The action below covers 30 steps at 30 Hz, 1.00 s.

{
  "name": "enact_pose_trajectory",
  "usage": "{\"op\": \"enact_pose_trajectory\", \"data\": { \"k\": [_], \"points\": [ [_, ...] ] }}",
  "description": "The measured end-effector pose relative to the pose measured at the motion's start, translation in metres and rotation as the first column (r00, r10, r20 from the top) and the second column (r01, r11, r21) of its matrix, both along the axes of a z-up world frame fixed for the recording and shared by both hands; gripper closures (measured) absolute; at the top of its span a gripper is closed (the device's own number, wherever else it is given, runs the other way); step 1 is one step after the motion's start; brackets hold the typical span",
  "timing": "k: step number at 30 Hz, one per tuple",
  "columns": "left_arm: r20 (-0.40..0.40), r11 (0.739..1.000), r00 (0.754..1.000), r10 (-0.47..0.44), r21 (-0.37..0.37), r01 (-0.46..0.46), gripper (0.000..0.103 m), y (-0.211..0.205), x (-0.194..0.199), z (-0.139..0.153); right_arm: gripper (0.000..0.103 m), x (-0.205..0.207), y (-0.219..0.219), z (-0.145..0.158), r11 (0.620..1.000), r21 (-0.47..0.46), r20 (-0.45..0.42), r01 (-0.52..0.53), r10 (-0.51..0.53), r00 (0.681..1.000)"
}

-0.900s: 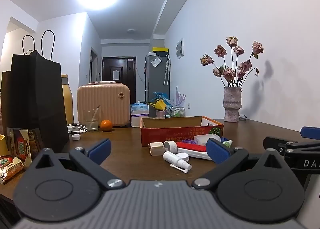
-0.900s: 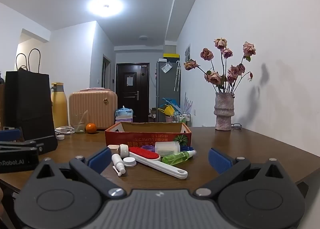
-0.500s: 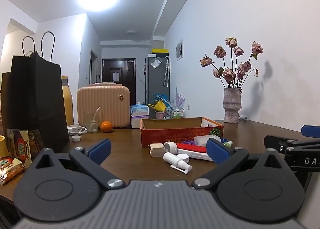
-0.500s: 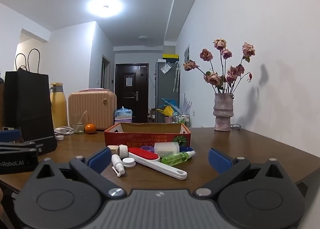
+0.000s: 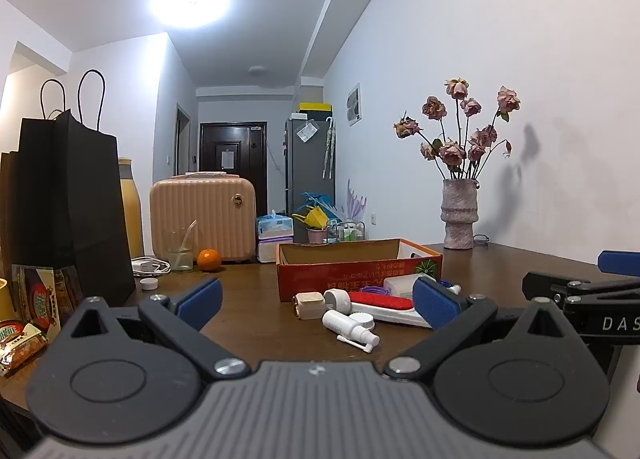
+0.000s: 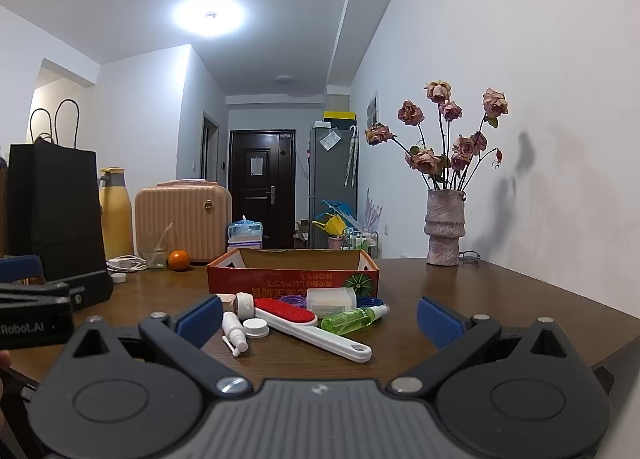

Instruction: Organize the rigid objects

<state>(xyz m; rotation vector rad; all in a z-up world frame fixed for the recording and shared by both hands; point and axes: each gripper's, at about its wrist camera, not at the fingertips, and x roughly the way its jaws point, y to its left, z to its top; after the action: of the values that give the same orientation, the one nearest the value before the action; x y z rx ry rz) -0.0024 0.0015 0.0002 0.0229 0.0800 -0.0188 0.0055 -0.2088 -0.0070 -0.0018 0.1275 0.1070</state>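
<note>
Nothing has shifted noticeably since the earlier frames. Left gripper (image 5: pixel 316 297) and right gripper (image 6: pixel 319 313) hover above the table (image 6: pixel 500 299) edge, fingers spread wide, empty. Just ahead lie a white spray bottle (image 6: pixel 235 333), red lint brush (image 6: pixel 308 325), green bottle (image 6: pixel 352 317), touching or beside each other, before the red cardboard box (image 6: pixel 292 279).

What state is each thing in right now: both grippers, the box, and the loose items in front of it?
left gripper: open, empty.
right gripper: open, empty.
red cardboard box: open-topped, upright; contents hidden.
lint brush: lying flat on table.
green spray bottle: on its side.
white spray bottle: on its side.
clear plastic container: upright, lid on.
</note>
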Motion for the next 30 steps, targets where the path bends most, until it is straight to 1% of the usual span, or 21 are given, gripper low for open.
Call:
{"op": "enact_pose_trajectory", "data": {
  "k": [6,13,30],
  "points": [
    [-0.011,1.000,1.000,0.010,0.000,-0.010,0.000,-0.0005,-0.0008,-0.0005,0.000,-0.0003,-0.0021,0.0010,1.000,-0.001,0.000,0.000,0.000,1.000],
    [-0.019,1.000,1.000,0.009,-0.002,-0.009,0.000,0.0003,-0.0022,-0.0008,0.000,-0.0016,0.0007,0.0008,0.999,-0.034,0.015,-0.002,0.002,1.000],
    [-0.024,1.000,1.000,0.011,-0.004,-0.012,0.000,-0.0016,-0.0005,-0.0015,0.000,0.0000,0.0013,-0.0017,1.000,-0.030,0.003,-0.009,0.009,1.000]
  ]
}}
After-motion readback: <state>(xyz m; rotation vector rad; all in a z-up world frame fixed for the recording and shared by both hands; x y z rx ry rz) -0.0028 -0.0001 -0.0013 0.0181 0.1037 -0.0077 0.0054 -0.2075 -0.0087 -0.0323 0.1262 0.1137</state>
